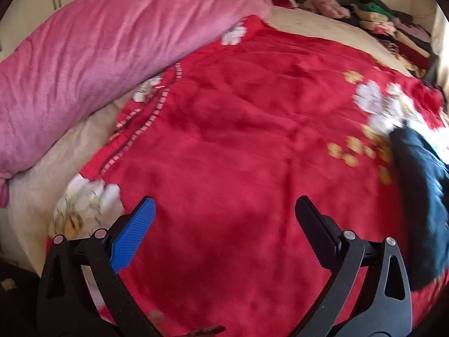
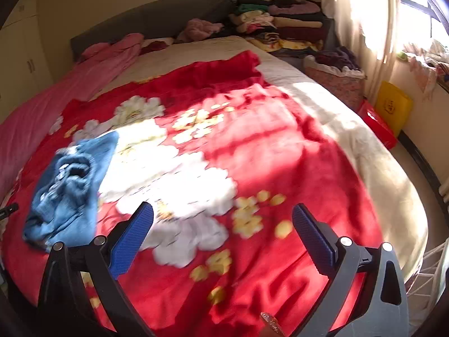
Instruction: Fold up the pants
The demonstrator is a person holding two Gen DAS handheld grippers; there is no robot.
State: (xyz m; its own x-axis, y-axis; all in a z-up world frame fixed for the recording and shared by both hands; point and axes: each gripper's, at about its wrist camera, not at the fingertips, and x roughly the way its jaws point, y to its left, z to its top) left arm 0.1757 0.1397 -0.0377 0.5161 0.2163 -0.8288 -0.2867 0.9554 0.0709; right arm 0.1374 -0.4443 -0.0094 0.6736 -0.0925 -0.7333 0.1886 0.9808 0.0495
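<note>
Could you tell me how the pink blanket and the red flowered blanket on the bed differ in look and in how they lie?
The pink blanket is plain, while the red flowered blanket carries white and yellow blossoms. The pink blanket is bunched into a long roll along one side of the bed; the red flowered blanket lies spread flat across the middle. The blue pants rest crumpled on the red flowered blanket, not on the pink blanket. Both look plush and soft.
</note>
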